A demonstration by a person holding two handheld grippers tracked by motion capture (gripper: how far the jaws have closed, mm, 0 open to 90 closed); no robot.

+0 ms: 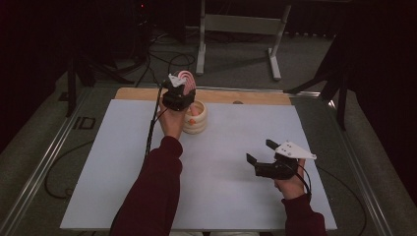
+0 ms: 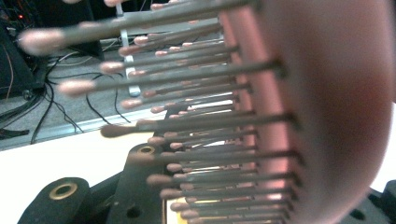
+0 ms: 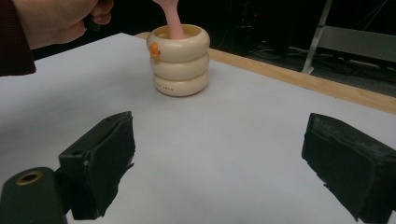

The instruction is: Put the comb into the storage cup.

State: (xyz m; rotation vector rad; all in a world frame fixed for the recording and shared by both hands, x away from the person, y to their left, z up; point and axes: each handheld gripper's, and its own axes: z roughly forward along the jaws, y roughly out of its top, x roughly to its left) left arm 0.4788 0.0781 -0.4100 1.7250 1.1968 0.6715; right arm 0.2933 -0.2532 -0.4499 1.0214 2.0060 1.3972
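A pink hairbrush [image 1: 185, 77] with dark, pink-tipped bristles is held at its head by my left gripper [image 1: 179, 93], which is shut on it. In the left gripper view the brush head [image 2: 327, 93] looms very close between the jaws. Its pink handle [image 3: 172, 21] points down into a cream holder [image 1: 195, 118] shaped like three stacked rings, with a small orange mark on the side [image 3: 180, 60]. My right gripper [image 1: 260, 151] hovers open and holds nothing, low over the white mat, right of and nearer than the holder [image 3: 224, 163].
The white mat [image 1: 123, 172] covers a wooden tabletop whose far edge [image 1: 255, 97] shows behind the holder. Beyond the table are cables on the floor [image 1: 162, 61] and a metal frame [image 1: 236, 29].
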